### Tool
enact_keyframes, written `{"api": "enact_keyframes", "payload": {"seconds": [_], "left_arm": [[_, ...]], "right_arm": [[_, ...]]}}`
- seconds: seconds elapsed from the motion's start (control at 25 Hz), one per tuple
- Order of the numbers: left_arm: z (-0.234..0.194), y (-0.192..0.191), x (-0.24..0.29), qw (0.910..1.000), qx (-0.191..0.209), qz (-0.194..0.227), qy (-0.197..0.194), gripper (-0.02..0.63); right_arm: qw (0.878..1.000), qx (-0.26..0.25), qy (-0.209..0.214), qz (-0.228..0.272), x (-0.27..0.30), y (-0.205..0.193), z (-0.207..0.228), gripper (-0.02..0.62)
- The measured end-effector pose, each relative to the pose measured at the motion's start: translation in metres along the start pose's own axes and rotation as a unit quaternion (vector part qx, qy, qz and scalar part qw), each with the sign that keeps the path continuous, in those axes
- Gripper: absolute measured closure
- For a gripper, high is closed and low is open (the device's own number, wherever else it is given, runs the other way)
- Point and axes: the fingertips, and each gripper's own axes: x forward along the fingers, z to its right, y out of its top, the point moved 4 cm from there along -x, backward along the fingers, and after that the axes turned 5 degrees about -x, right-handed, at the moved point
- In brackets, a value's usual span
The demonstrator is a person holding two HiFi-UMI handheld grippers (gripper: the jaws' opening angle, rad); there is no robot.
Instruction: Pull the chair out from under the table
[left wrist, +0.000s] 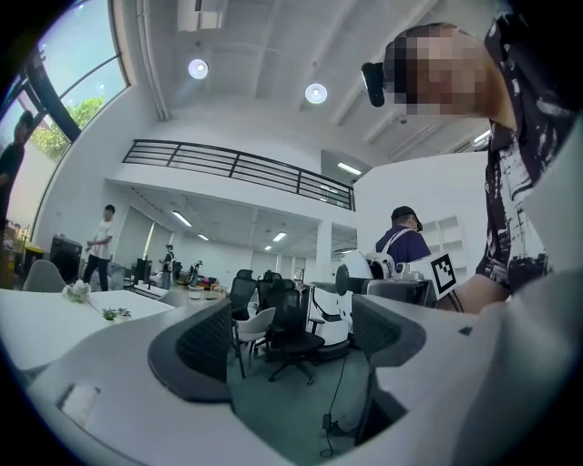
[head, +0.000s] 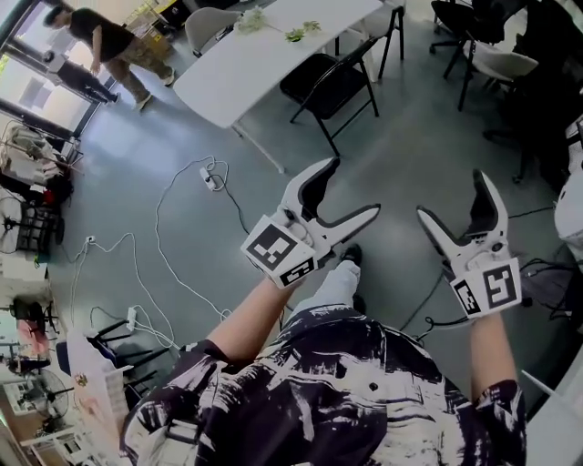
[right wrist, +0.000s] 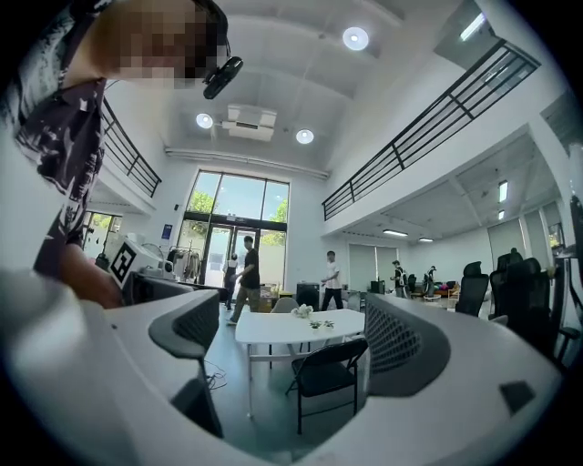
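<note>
A black folding chair [head: 328,82] stands at the near side of a long white table [head: 246,68], its seat towards the table edge. In the right gripper view the same chair [right wrist: 326,366] and table [right wrist: 273,326] lie straight ahead, some way off. My left gripper [head: 353,188] hangs open over bare floor, well short of the chair. My right gripper [head: 453,196] is open too, level with it on the right. Neither holds anything. The left gripper [left wrist: 291,341] looks instead at black office chairs [left wrist: 284,332].
White cables [head: 168,241] and a power strip [head: 209,177] trail over the grey floor on the left. A person [head: 109,45] walks at the far left by the windows. Office chairs [head: 492,59] stand at the far right. Small plants [head: 273,25] sit on the table.
</note>
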Motion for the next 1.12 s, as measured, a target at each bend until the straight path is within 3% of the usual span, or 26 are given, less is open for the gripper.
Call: {"api": "enact_keyframes", "payload": {"seconds": [0.24,0.6,0.92,1.12], "left_arm": [[-0.044,-0.012,0.077,0.9994,-0.009,0.007,-0.032,0.215],[-0.155,0.009,0.214,0.9976,-0.025,0.008,-0.065,0.215],[-0.217,0.021,0.293,0.9989,-0.018,0.008,-0.042,0.215],[-0.233,0.016,0.34,0.9999,-0.007,0.011,-0.008,0.215]], "right_arm": [[0.999,-0.018,-0.028,-0.012,0.028,-0.019,0.061,0.14],[0.998,-0.034,-0.045,-0.036,0.135,-0.03,0.19,0.14],[0.998,-0.028,-0.042,-0.032,0.194,-0.045,0.281,0.14],[1.0,-0.025,-0.006,-0.016,0.221,-0.065,0.34,0.14]]}}
